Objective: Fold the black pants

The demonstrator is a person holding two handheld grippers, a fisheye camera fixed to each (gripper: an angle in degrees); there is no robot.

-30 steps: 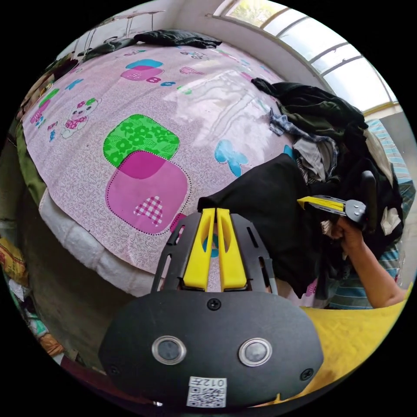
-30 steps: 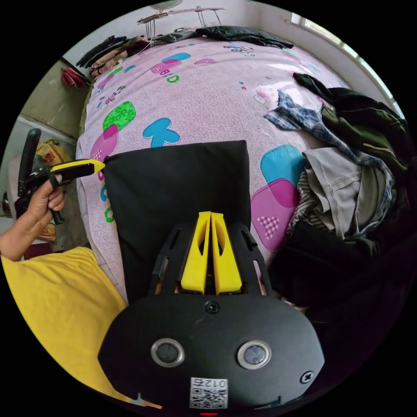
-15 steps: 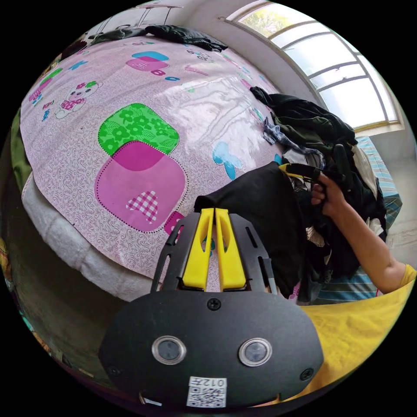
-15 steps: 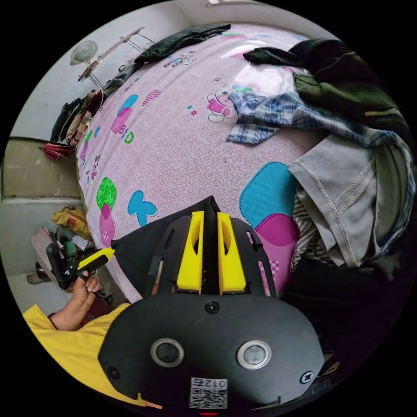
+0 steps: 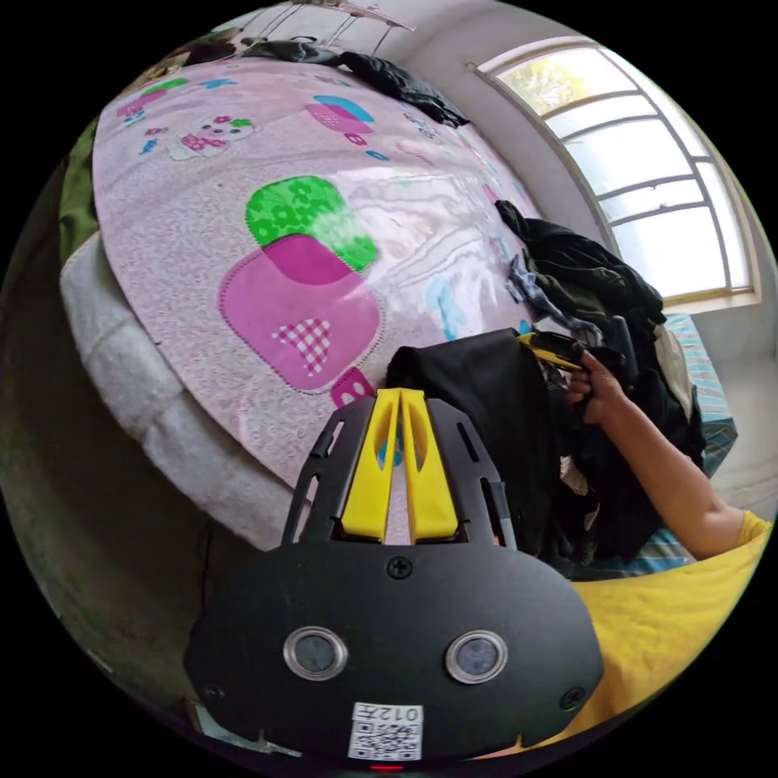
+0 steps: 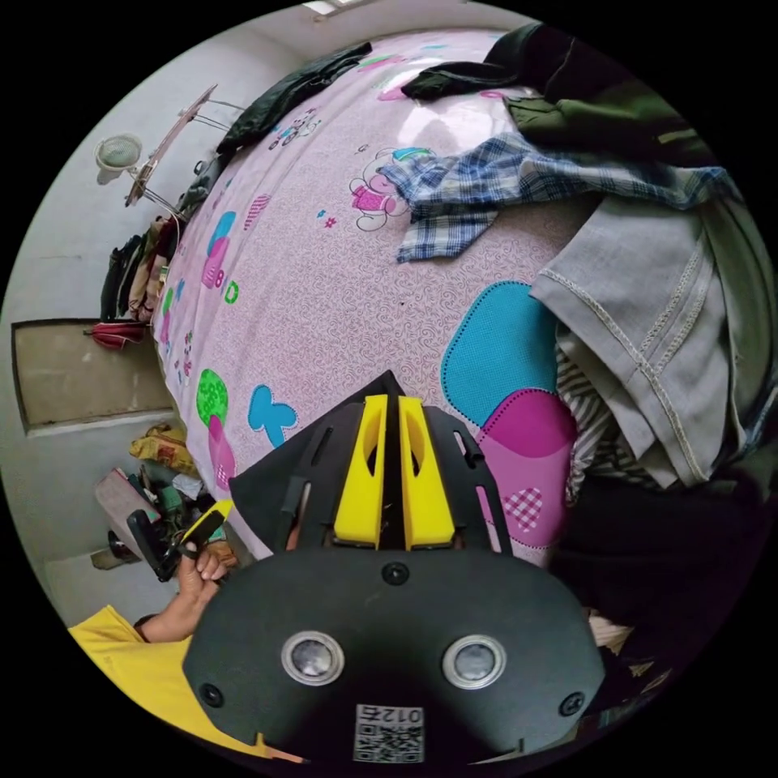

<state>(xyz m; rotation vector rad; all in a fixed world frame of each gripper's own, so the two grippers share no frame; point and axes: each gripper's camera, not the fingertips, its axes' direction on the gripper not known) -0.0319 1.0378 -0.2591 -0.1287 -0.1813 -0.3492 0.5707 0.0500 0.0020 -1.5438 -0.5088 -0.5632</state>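
The bed (image 5: 243, 267) takes up most of both views, covered in a pink patterned sheet (image 6: 324, 284) with green, magenta and blue patches. Along the right side of the left gripper view a heap of dark clothes (image 5: 600, 292) is piled under the window (image 5: 648, 186); in the right gripper view the same heap shows at the upper right as a grey garment (image 6: 656, 324) lying over a striped one, with a blue checked shirt (image 6: 478, 194) spread just beyond it.

The black pants (image 5: 486, 405) lie folded into a dark block at the near edge of the bed, right of centre in the left gripper view; in the right gripper view they sit at lower centre (image 6: 267, 494), mostly hidden behind the tool.

The right claw (image 6: 394, 405) has a sliver of black cloth in the narrow gap between its yellow jaws, so it looks clamped on the pants, though I can't be fully sure both jaws press on it. It also appears in the left gripper view (image 5: 539, 347), held by a hand (image 5: 596, 393) at the far corner of the pants.

The left claw (image 5: 399, 397) has its jaws together with nothing between them, just beside the pants' near left corner. In the right gripper view it is at lower left (image 6: 212, 519), beside the pants' edge.
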